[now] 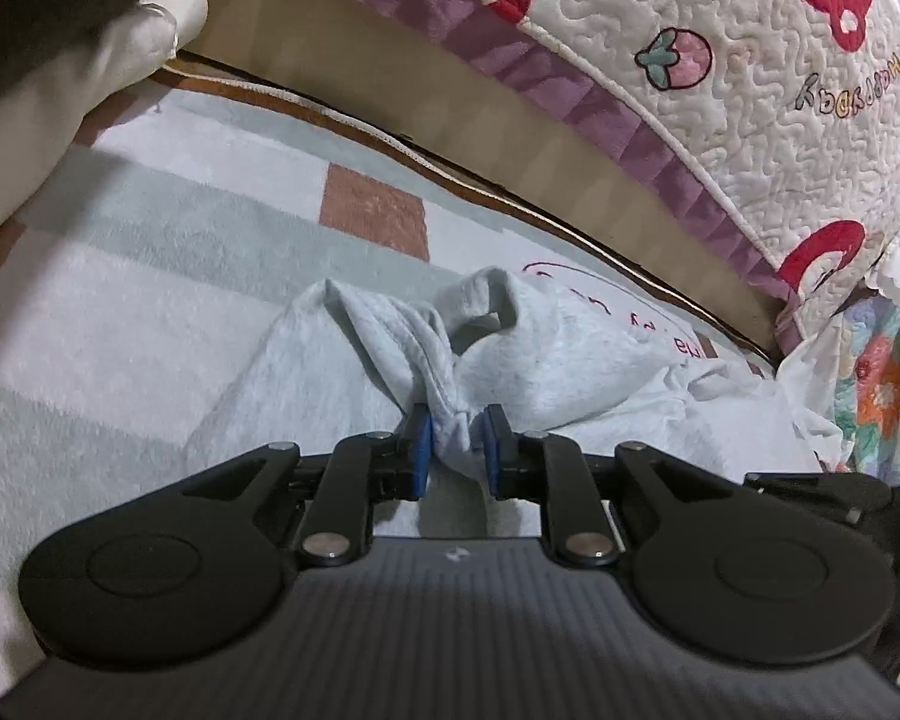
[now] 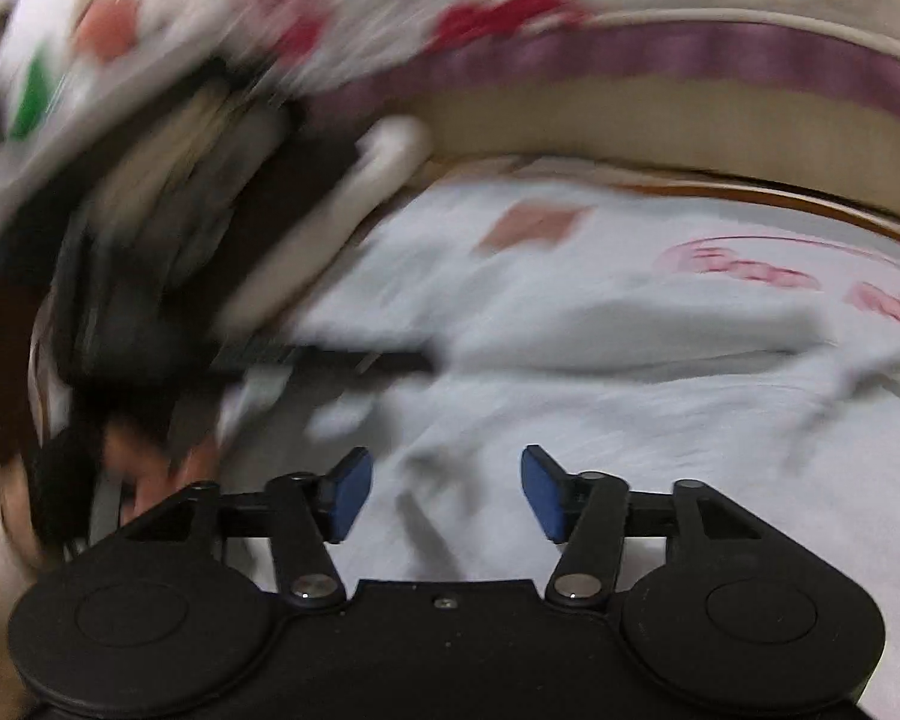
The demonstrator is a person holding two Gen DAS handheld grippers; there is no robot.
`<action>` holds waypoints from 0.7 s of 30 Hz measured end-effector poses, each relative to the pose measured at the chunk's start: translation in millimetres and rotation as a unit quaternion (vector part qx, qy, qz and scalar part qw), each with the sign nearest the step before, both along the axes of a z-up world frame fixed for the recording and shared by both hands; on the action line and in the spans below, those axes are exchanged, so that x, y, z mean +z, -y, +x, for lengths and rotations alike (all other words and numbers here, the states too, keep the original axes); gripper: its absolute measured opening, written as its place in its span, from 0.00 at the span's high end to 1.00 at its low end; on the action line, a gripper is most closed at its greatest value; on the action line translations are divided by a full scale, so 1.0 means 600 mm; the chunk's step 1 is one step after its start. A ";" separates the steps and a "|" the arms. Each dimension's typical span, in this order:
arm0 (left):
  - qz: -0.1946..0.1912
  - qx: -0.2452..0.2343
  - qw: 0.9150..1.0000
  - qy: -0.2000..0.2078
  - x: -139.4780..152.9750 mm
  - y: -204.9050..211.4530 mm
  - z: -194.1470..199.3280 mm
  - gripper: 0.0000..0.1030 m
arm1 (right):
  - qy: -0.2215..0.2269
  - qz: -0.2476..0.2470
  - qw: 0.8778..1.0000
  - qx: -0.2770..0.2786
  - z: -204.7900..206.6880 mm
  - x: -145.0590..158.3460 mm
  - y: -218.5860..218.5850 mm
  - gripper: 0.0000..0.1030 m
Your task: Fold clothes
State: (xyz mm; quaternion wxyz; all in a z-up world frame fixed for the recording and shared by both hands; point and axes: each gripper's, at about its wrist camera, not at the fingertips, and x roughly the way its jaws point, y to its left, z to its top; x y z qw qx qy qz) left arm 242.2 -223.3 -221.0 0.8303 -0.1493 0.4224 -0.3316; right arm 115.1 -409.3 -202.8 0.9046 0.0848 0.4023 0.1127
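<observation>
The grey shirt [image 1: 570,360] lies rumpled on the rug [image 1: 150,276] beside the bed [image 1: 750,90]. The left gripper [image 1: 459,444] pinches a bunched edge; the right gripper [image 2: 447,492] (blurred view) gapes wide, holding nothing. Lift slowly, keeping both layers pinched.

Quilted bedspread [image 1: 750,60], cream with red bear and strawberry motifs and a purple ruffle, hangs over a tan bed base [image 1: 450,138]. Below the base lies a pale checked rug [image 1: 150,228] with brown squares. Floral fabric [image 1: 876,384] beside the bedspread.
</observation>
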 end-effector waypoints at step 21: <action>0.050 0.019 0.997 0.061 0.009 -0.003 -0.007 0.85 | -0.005 0.033 0.998 0.056 -0.114 0.023 0.009 0.88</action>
